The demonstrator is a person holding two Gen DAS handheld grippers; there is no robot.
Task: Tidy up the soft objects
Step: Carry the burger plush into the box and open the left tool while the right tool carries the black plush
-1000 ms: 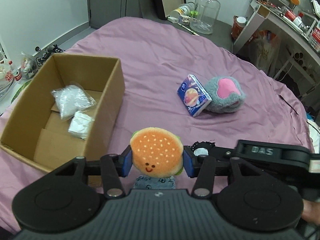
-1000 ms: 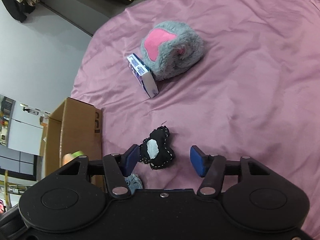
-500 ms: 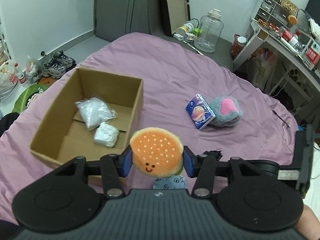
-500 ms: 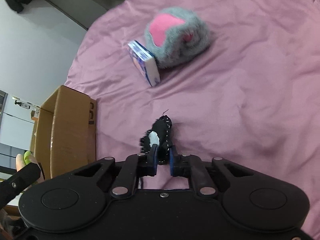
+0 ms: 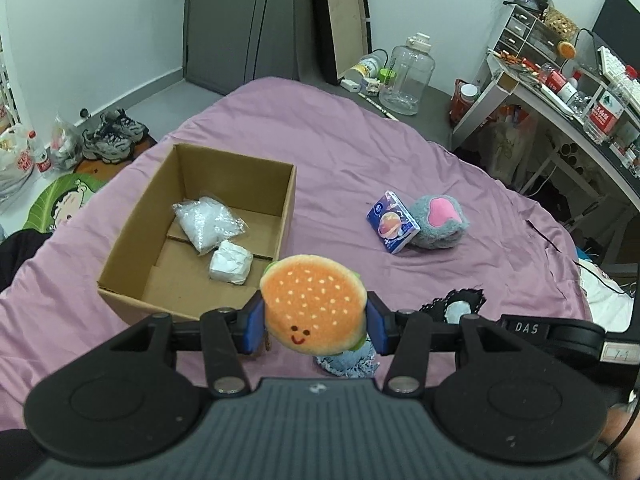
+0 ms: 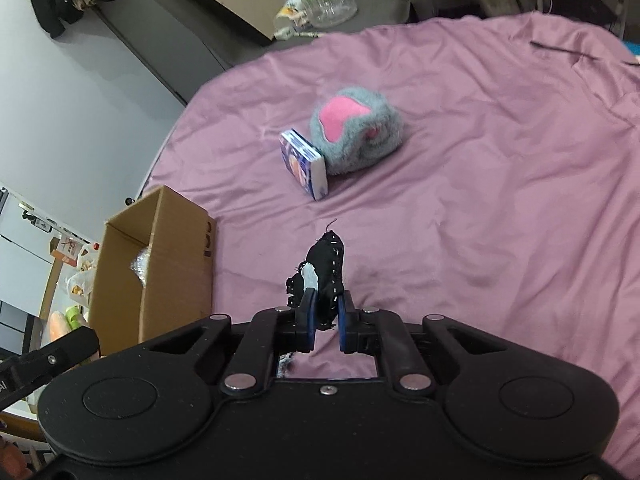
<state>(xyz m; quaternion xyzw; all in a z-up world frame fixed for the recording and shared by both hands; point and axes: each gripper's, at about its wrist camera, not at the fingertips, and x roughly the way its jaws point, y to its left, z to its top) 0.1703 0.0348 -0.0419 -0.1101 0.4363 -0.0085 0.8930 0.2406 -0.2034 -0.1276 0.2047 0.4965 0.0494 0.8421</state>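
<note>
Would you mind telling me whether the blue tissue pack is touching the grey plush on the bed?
Touching. In the right wrist view the tissue pack leans against the grey plush with no gap between them; the left wrist view agrees.

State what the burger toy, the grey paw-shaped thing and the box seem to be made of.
Burger toy: short plush fabric, matte, with stitched seeds and smile.
Grey paw-shaped thing: long fluffy faux fur, smoother pink pads.
Box: plain brown corrugated cardboard, matte, with folded flaps at the bottom.
</note>
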